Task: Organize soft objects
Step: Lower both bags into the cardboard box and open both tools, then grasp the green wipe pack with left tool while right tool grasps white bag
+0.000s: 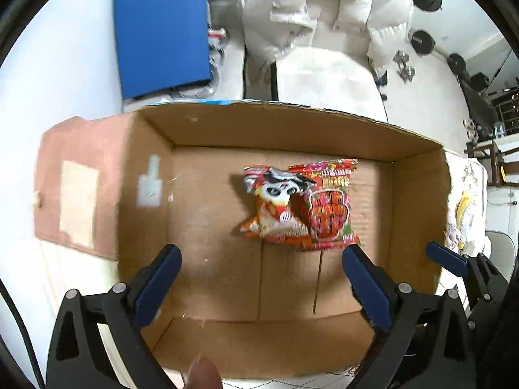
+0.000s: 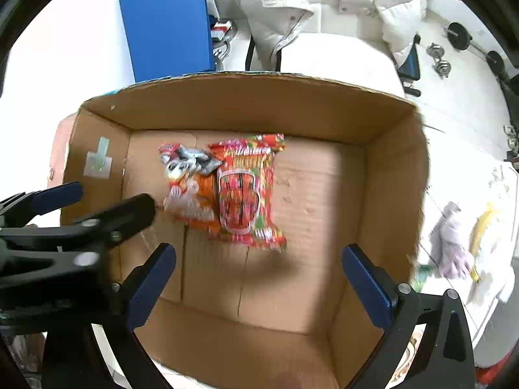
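An open cardboard box [image 1: 275, 126] fills both views, seen from above. Two snack packets lie side by side on its floor and overlap a little: an orange packet with a panda face [image 1: 275, 204] and a red flowery packet [image 1: 327, 204]. My left gripper [image 1: 262, 253] hangs open above the box floor, just short of the packets, with nothing between its blue pads. In the right wrist view the same orange packet [image 2: 188, 188] and red packet [image 2: 249, 191] lie in the box [image 2: 246, 103]. My right gripper [image 2: 259, 250] is open and empty above them. The left gripper [image 2: 107, 197] shows at the left edge.
A box flap [image 1: 78, 181] folds out to the left. Behind the box are a blue board [image 1: 162, 29], a white puffy jacket [image 1: 324, 6] and dumbbells [image 1: 404, 64]. Right of the box, a purple soft item [image 2: 454, 240] and a yellow one [image 2: 483, 227] lie on a white surface.
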Motion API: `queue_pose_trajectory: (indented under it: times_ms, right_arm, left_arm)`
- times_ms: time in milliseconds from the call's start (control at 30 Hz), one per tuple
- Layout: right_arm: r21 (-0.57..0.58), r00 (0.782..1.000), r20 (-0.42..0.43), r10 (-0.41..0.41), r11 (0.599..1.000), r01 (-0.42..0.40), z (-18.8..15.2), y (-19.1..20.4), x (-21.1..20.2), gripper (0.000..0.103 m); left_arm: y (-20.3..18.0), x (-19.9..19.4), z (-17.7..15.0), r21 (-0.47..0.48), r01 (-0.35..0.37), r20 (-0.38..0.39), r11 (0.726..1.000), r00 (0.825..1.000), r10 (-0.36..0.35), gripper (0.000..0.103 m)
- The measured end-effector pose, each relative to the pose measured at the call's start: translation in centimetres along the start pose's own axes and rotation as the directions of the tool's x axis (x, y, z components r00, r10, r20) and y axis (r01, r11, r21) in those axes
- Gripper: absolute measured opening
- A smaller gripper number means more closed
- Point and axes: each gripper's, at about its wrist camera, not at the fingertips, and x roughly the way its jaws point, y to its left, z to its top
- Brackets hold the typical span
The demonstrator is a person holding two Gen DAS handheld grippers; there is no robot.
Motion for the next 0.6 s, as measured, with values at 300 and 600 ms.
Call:
queue_pose_trajectory:
  times_ms: [300,600]
  right_arm:
    - [0.001,0.993,0.12,-0.018,1.0,0.018,-6.5,0.3,-5.9,0.103]
    - [-0.016,0.975,0.22,0.002,1.0,0.001,-12.2,1.2,-11.1,0.103]
  left_arm:
    - [0.7,-6.1,-5.8,-0.026,-0.057,0.161,0.998,0.985,0.06,0.103]
    - [-0.2,-10.8,-11.3,-0.015,-0.069,0.252,0.998,0.965,0.07,0.103]
